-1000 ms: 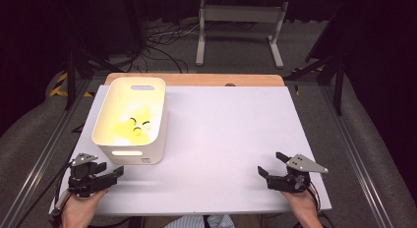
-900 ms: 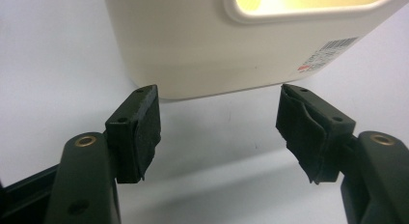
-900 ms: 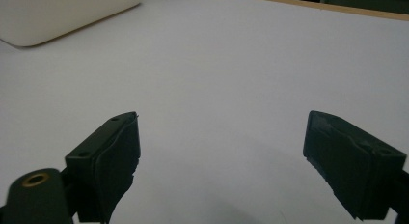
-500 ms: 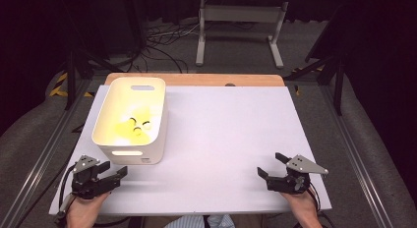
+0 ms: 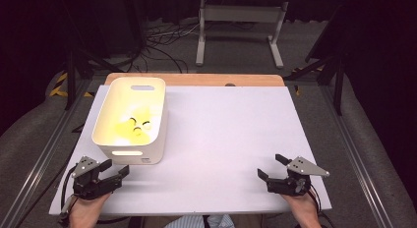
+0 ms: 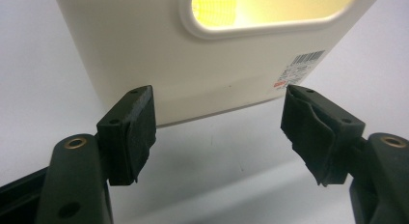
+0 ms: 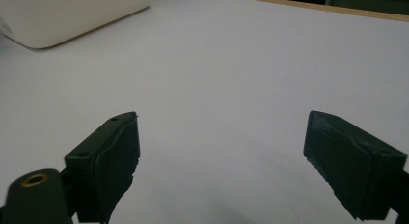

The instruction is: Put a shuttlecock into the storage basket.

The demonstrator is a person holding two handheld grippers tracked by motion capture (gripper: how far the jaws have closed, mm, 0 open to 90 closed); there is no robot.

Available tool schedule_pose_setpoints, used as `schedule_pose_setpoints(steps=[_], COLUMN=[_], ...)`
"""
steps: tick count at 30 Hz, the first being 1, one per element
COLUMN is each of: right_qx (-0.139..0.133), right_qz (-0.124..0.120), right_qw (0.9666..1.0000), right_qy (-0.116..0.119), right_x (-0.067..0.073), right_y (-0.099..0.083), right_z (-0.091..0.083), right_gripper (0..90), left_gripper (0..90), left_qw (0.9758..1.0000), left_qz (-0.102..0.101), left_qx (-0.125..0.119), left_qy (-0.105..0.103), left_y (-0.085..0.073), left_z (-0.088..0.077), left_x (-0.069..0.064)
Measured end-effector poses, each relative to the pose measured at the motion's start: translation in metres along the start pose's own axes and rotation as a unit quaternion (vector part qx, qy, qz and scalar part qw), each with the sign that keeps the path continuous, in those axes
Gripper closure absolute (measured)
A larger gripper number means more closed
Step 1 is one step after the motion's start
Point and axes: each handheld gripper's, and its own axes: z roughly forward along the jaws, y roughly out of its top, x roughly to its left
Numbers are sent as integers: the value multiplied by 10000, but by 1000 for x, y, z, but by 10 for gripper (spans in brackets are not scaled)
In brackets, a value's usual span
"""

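Covering most of the frame in the high view: white tabletop (image 5: 221, 139), with a wooden edge strip (image 5: 196, 79) along its far side.

Standing at centre left of the high view: white bin (image 5: 132, 119), upright, with a handle slot in its near wall and yellow pieces (image 5: 133, 126) lying inside, too blurred to identify. Showing in the left gripper view as a near wall (image 6: 202, 60) across the upper frame, with a barcode label (image 6: 301, 69) at upper right.

Resting at lower left of the high view, just beside the bin's near wall but apart from it: left gripper (image 5: 114, 172), jaws released and having just been opening wider, with nothing between them.

Resting at lower right, well apart from the bin: right gripper (image 5: 272, 165), jaws spread wide, grasping nothing, bare tabletop between them.
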Motion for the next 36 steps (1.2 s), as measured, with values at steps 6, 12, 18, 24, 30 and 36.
schedule_pose_setpoints(steps=[6,12,18,24,30,36], right_qx=[-13,-46,-48,-66,-93,-86], right_qz=[-28,-51,-81,-55,-46,-33], right_qw=[10000,9999,9999,9999,9999,9999], right_qy=[63,111,126,117,100,95], right_x=[0,1,1,0,-1,-1], right_y=[0,-1,-1,-1,-1,-1], right_z=[0,0,0,-1,-3,-3], right_gripper=[130,127,126,125,124,122], left_gripper=[268,257,236,230,229,229], left_qw=[9999,9999,9997,9997,9997,9996], left_qz=[39,34,162,168,166,177], left_qx=[-115,-166,-161,-174,-172,-174], left_qy=[17,-9,-33,-53,-81,-113], left_y=[-1,-3,-4,-4,-4,-5], left_z=[1,1,3,3,3,3], left_x=[1,0,-4,-4,-4,-4])
